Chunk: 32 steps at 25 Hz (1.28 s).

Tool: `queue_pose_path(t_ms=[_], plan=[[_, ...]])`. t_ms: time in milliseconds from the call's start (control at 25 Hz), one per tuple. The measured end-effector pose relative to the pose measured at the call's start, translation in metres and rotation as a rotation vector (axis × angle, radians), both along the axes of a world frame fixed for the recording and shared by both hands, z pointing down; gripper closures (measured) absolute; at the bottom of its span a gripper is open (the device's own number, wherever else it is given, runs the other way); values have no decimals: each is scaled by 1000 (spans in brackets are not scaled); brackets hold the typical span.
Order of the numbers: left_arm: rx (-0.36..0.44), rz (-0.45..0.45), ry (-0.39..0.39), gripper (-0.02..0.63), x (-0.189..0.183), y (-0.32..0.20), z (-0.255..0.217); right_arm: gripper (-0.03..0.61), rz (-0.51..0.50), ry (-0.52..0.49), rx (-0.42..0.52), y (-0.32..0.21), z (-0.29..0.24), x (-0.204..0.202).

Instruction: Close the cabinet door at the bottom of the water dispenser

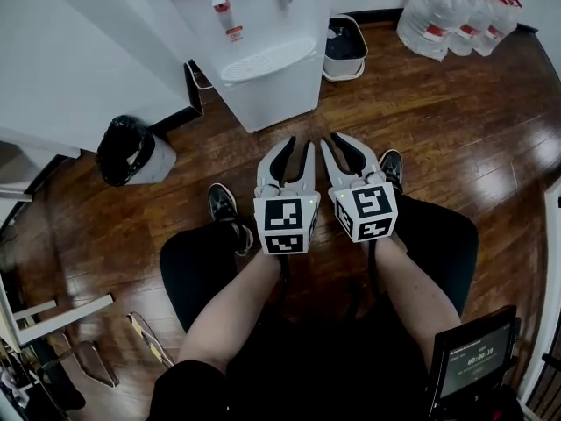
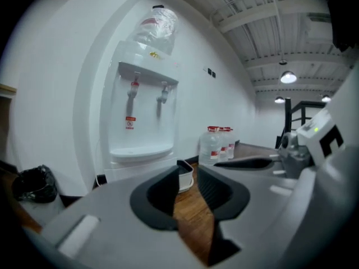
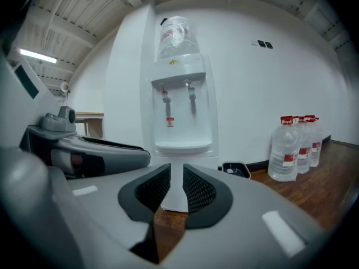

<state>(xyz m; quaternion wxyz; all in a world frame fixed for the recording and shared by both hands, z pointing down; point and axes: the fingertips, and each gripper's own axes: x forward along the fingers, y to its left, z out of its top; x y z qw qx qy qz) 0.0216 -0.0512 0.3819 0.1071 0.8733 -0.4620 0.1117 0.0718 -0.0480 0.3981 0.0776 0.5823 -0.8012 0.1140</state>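
The white water dispenser [image 1: 263, 51] stands on the wooden floor ahead of me, with a bottle on top [image 2: 157, 24]. Its lower cabinet door [image 1: 280, 95] looks flush with the body. Both grippers hang side by side in the air over my knees, pointing at the dispenser and well short of it. My left gripper [image 1: 300, 147] [image 2: 188, 175] has its jaws drawn close with a narrow gap and nothing between them. My right gripper [image 1: 337, 140] [image 3: 175, 175] stands the same way, empty. In the right gripper view the jaws hide most of the lower cabinet.
A bin with a black bag [image 1: 131, 147] sits left of the dispenser by a white wall. A small white container [image 1: 344, 46] is at its right, and large water bottles [image 1: 456, 11] stand at the far right. A small screen [image 1: 473, 358] is at my lower right.
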Motion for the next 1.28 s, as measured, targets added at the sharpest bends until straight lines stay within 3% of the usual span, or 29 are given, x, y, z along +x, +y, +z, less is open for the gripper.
queue_pose_path(t_ms=[280,480,640,920,1280], plan=[[7,41,-3,489,8,42,3,508,46,-82,12,34,-17,5],[-4,51,56,492,-4,54,-13,534,22,-95,56,45,-32,-11],[-8,63,86,500,-15,58,-14,572,-23,-82,60,53,-28,-25],[-45,62,169,500,-22,47,-18,574,-61,-82,69,43,-39,-33],[-19,49,179,508,-25,37,-26,574,-67,-102,36,30,-39,-31]])
